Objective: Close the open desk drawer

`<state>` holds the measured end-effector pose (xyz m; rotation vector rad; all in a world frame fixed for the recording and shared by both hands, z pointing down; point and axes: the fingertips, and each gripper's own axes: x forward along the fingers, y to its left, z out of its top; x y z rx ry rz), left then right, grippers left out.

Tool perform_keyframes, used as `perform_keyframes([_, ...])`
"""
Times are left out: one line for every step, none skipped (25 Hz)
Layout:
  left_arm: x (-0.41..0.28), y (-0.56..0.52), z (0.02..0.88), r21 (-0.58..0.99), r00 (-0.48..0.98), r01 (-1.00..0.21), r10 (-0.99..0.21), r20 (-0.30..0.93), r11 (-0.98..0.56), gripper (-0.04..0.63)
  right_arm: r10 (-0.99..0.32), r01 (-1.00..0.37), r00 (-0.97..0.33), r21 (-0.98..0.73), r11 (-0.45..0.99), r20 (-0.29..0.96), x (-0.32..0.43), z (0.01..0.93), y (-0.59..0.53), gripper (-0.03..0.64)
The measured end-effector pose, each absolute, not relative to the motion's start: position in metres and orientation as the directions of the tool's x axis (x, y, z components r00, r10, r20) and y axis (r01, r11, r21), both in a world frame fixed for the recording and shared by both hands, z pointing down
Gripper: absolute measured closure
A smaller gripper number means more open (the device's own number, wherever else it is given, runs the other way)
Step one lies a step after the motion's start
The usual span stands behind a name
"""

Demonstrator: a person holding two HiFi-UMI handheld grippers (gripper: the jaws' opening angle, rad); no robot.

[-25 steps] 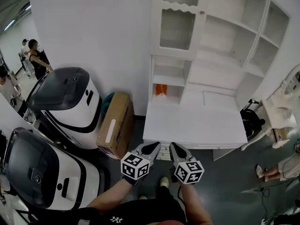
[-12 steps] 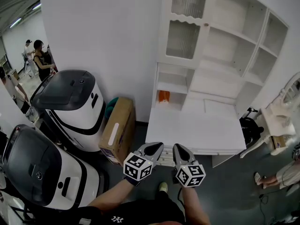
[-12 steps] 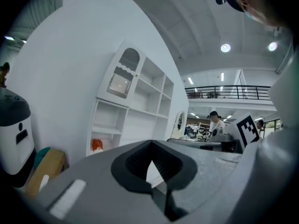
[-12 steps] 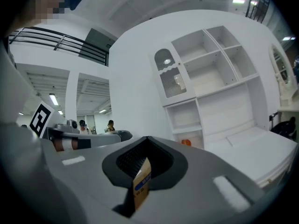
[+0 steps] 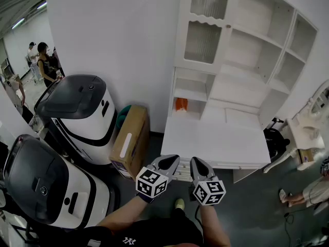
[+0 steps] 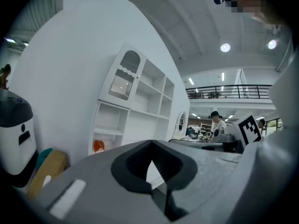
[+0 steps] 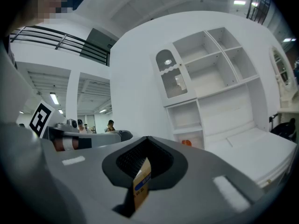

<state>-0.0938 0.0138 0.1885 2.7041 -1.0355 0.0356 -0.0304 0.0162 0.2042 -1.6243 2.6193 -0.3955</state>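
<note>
A white desk with a tall shelf hutch stands in front of me. Below its front edge a ridged drawer sticks out, mostly hidden by my grippers. In the head view my left gripper and right gripper hang side by side just short of the desk edge, both shut and holding nothing. The left gripper points up at the hutch, and the right gripper faces the same hutch. Whether either touches the drawer is unclear.
Two big white-and-black machines fill the left side. A cardboard box leans between them and the desk. An orange item sits in a low cubby. A black object and white furniture stand right. People stand far left.
The head view has shifted so the desk and hutch sit a little higher and further right. Both grippers stay shut, side by side at the desk's front edge.
</note>
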Motion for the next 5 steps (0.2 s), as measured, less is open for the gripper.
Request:
perform_keyframes([-0.0941,0.0134,0.1885,0.217,0.747,-0.662,-0.656,0.109,-0.717,0.595,-0.886,-0.877,-0.453,-0.230,0.422,0.104,-0.0304,0.2046,0.0160,0.597])
perform_keyframes([-0.0944,0.0130,0.1884,0.216,0.746,-0.663,-0.658,0.108,-0.717,0.595,-0.886,-0.877,-0.453,-0.229,0.422,0.103,-0.0304,0.2048,0.0157,0.597])
perform_keyframes([-0.0948,0.0127,0.1884,0.214,0.744,-0.665,-0.659,0.107,-0.716,0.595,-0.886,-0.877,-0.453,-0.228,0.422,0.102,-0.0304,0.2050,0.0154,0.597])
perform_keyframes([-0.0953,0.0124,0.1884,0.213,0.743,-0.666,-0.661,0.106,-0.715,0.595,-0.886,-0.878,-0.453,-0.227,0.422,0.101,-0.0305,0.2051,0.0152,0.597])
perform_keyframes([-0.0958,0.0122,0.1884,0.211,0.742,-0.667,-0.662,0.105,-0.714,0.595,-0.886,-0.878,-0.452,-0.227,0.422,0.101,-0.0305,0.2053,0.0150,0.597])
